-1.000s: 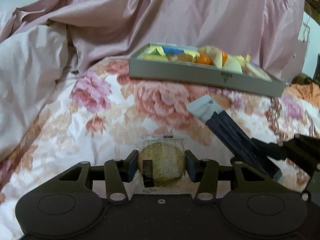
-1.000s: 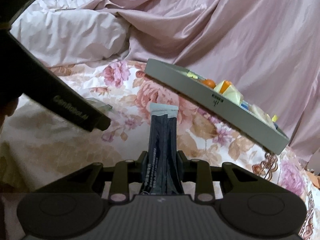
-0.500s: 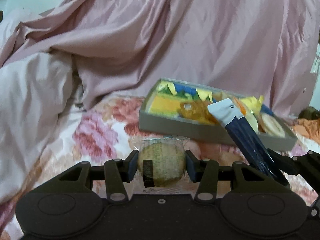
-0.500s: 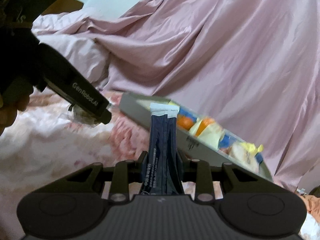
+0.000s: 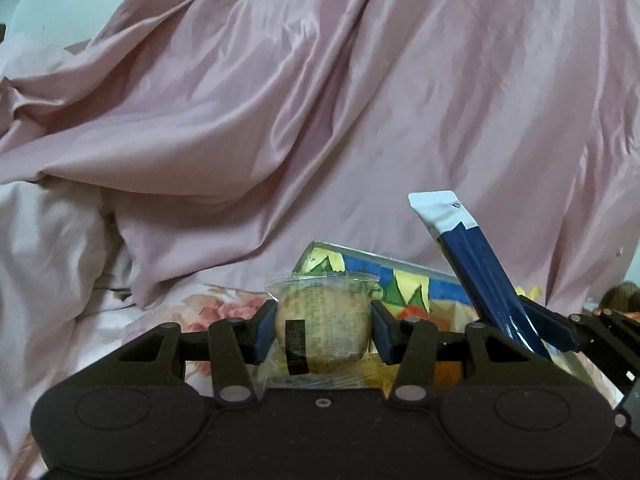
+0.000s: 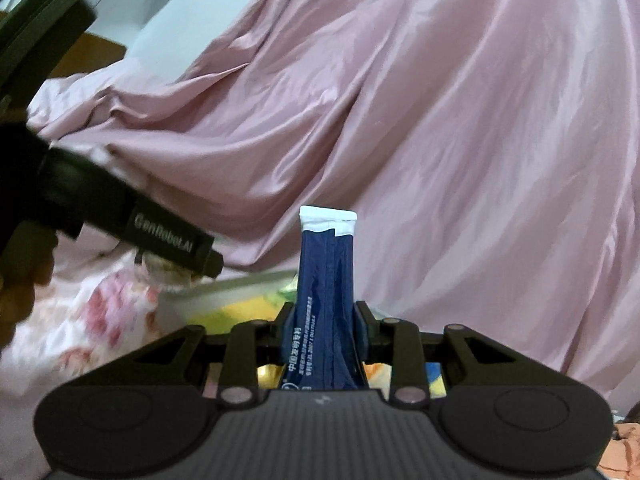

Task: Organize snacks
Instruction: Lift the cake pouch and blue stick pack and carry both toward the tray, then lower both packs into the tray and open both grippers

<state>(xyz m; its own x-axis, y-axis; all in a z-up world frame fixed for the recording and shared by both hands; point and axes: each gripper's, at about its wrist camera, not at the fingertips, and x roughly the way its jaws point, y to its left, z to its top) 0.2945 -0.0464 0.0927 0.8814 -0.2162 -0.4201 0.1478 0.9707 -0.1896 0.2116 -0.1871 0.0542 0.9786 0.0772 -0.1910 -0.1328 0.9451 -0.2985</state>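
My left gripper [image 5: 323,330] is shut on a round cookie in a clear wrapper [image 5: 323,330]. It holds the cookie just above the near side of a grey snack box [image 5: 384,261] filled with yellow, blue and orange packets. My right gripper [image 6: 325,334] is shut on a dark blue stick packet with a white tip [image 6: 326,280], held upright over the same box [image 6: 240,284]. The packet also shows in the left wrist view [image 5: 476,276], beside my left gripper. The left gripper shows in the right wrist view [image 6: 172,242] at the left.
A rumpled pink satin sheet [image 5: 320,120] fills the background behind the box. A floral bedspread [image 5: 212,312] lies under it. A white quilt [image 5: 44,260] is bunched at the left. Orange cloth [image 6: 624,452] sits at the far right.
Both grippers have risen and moved forward with their snacks, from low over the bedspread to above the snack box. The box now sits close under both grippers.
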